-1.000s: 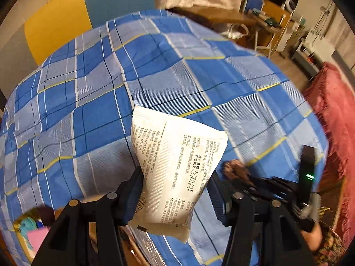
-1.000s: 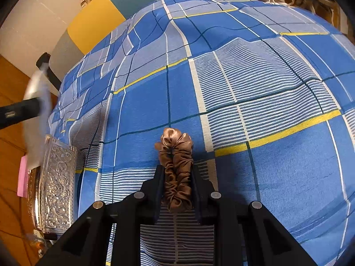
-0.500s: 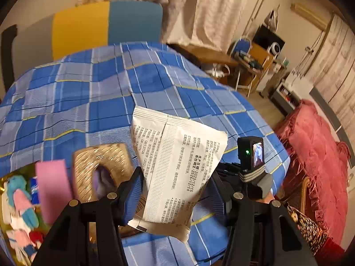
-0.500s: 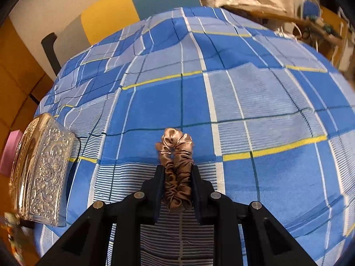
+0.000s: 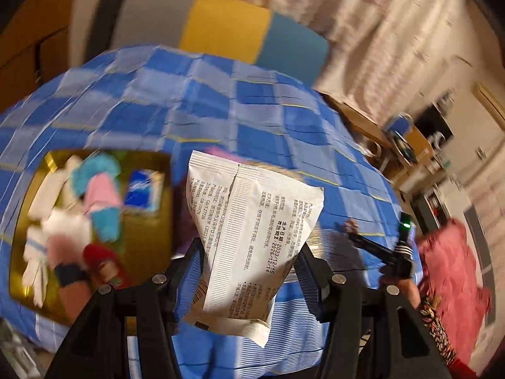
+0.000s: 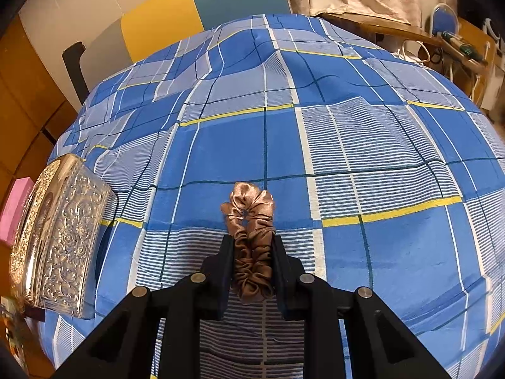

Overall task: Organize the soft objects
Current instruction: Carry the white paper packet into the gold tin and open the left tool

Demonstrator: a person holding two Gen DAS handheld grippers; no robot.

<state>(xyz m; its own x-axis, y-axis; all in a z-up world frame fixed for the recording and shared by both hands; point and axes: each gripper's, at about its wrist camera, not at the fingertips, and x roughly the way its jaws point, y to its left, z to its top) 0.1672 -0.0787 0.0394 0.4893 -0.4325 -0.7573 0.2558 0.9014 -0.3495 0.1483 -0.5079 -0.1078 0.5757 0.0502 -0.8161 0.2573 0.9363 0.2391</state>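
Note:
My left gripper (image 5: 249,252) is shut on a white printed soft packet (image 5: 252,230) and holds it up above the blue checked table. A gold tray (image 5: 151,237) lies to its lower left, holding several soft items, among them a blue and pink plush (image 5: 98,195) and a blue packet (image 5: 142,192). My right gripper (image 6: 252,243) is shut on a brown satin scrunchie (image 6: 251,240), just above the checked cloth (image 6: 394,246). The right gripper also shows at the right of the left wrist view (image 5: 378,246).
An ornate silver box (image 6: 60,237) stands at the table's left edge, with a pink block (image 6: 15,211) beyond it. A yellow and blue chair back (image 6: 202,9) is behind the table. A red cloth (image 5: 448,271) and furniture lie to the right.
My left gripper has swung left with the packet, so the gold tray of soft items is now in view. My right gripper has risen slightly with the scrunchie.

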